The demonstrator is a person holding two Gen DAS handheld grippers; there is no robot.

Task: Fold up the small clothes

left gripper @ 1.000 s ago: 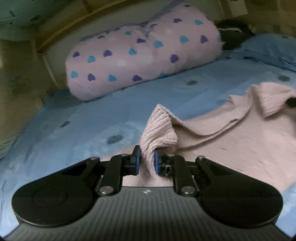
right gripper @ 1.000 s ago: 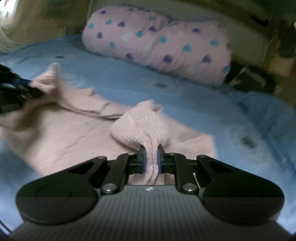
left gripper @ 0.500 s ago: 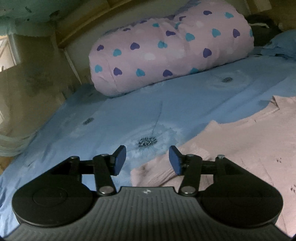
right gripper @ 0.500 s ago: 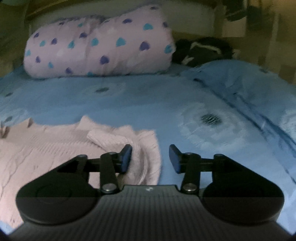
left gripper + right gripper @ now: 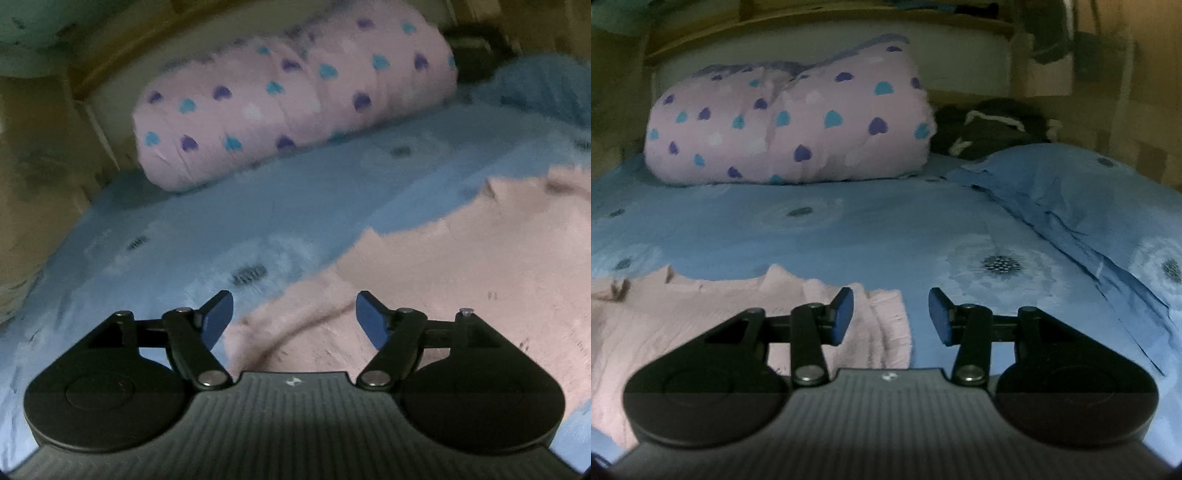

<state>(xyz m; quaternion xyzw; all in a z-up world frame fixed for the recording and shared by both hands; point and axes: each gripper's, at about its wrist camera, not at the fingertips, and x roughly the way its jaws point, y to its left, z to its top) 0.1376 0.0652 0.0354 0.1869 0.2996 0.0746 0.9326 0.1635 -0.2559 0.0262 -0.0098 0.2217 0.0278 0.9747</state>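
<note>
Left gripper point(image 5: 294, 314): jaws opening, pads clear of cloth, the pink knit garment point(image 5: 461, 266) lying flat on the blue floral bedsheet point(image 5: 221, 229) beneath and out toward 2 o'clock. Right gripper point(image 5: 891, 314): fingers apart, nothing clamped; garment edge point(image 5: 701, 314) sits at 9 o'clock, under the left finger. Heart-print pink bolster point(image 5: 790, 125) at 12 o'clock; no containers seen.

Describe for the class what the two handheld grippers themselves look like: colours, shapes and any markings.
Both look alike. The left gripper and the right gripper each have a dark grey ribbed body with a small pale logo at its front edge, two rounded black housings at the sides, black linkage arms joined by silver pins, and blue pads on the fingertips. No cables, sleeves or hands are visible.
</note>
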